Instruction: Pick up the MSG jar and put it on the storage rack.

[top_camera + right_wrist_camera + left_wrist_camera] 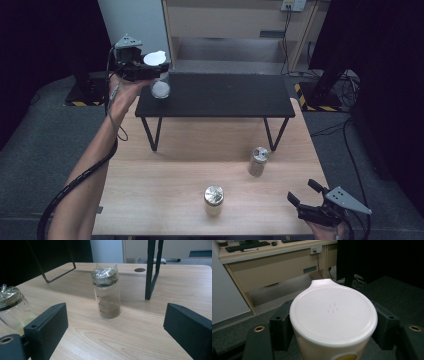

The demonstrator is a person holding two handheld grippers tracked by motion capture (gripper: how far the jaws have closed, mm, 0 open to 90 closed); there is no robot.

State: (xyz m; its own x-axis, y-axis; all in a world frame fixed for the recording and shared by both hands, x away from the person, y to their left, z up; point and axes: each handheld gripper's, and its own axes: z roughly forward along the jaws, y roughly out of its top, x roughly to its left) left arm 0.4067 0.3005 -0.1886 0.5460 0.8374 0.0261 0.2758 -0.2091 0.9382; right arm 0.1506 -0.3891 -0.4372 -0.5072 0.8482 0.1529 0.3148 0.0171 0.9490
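Hiding L tongs (333,340) pads: white lidded cup (333,317).

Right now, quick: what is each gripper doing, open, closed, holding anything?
Left gripper: shut on the white lidded plastic cup.
Right gripper: open, holding nothing, above the light wooden table.
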